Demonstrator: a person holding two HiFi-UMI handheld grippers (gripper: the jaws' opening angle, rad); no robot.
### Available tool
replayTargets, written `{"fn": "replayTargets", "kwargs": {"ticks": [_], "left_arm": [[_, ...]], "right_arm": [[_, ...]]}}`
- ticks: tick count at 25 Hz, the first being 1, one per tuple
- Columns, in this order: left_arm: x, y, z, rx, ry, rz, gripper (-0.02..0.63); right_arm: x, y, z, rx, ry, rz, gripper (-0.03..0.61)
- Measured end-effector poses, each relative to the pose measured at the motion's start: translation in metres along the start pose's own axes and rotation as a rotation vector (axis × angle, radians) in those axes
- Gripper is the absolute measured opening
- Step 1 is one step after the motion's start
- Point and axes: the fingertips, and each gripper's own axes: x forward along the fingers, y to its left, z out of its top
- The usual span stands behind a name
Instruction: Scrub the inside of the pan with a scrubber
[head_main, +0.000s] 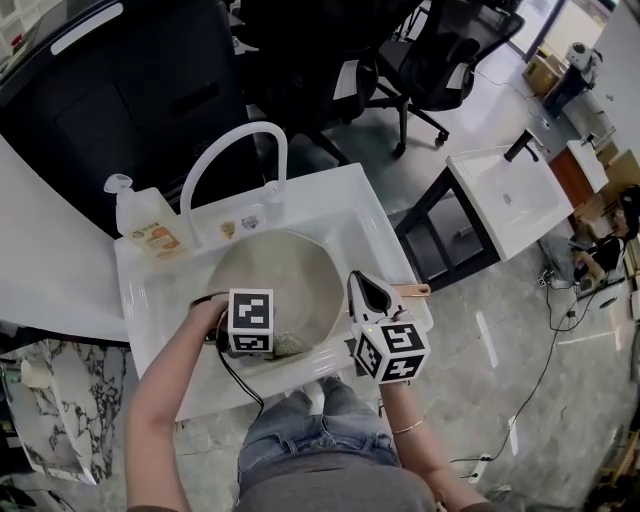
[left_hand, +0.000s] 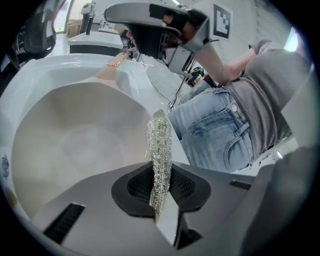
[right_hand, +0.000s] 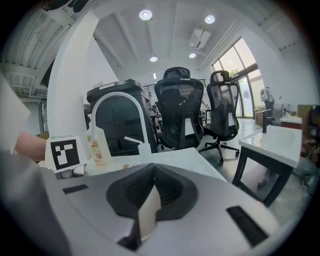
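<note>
**Sink station, left to right.**

- Soap bottle (head_main: 150, 232): upright on the sink (head_main: 345, 200) rim, far left corner, well clear of the work.
- Faucet (head_main: 232, 160): white arch, its spout over the pan's far edge. It limits any high sweep on that side.
- Left gripper (left_hand: 160, 182): jaws pinched together on the scrubber (left_hand: 159, 142). This is a flat strip of silvery mesh, long axis in line with the jaws and sticking out past their tips.
- Pan (head_main: 265, 270): round, pale inside, sitting in the basin. The scrubber hangs over its near wall, and the bare floor lies ahead and to the left of the mesh. I cannot tell whether the mesh touches the metal. The left hand is plainly the nearer one. The stroke probably needs the tip pushed down and away across the floor.
- Right gripper (right_hand: 151, 187): jaws closed with nothing between them, raised beside the pan's right rim.
- Pan handle (head_main: 410, 292): copper-coloured, lying over the sink's right edge, near the right gripper and not gripped.
</note>
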Motion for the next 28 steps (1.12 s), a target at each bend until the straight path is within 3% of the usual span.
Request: {"fn": "replayTargets", "kwargs": {"ticks": [4,8,14,18,24,28], "left_arm": [[-0.006,0.003,-0.029,-0.014,0.102,-0.001,0.067],[-0.009,0.021,-0.064,-0.008,0.281,0.078,0.067],[-0.020,0.041,-0.083,-0.011,0.390,0.151,0.067],[-0.029,0.063,-0.092,-0.041,0.452,0.241,0.067],[-0.049,0.105,-0.097,-0.113,0.465,0.474,0.067],[-0.069,0.130,-0.083,-0.199,0.381,0.710,0.067]], "right_arm": [[0.001,0.004,0.000,-0.001,0.001,-0.010,0.011],[0.001,0.004,0.001,0.000,0.003,-0.020,0.011],[0.006,0.004,0.003,0.002,0.000,-0.026,0.011],[0.007,0.001,0.004,0.006,0.001,-0.030,0.011],[0.008,-0.004,0.003,0.005,0.012,-0.029,0.011],[0.009,-0.010,0.005,-0.002,0.015,-0.013,0.011]]}}
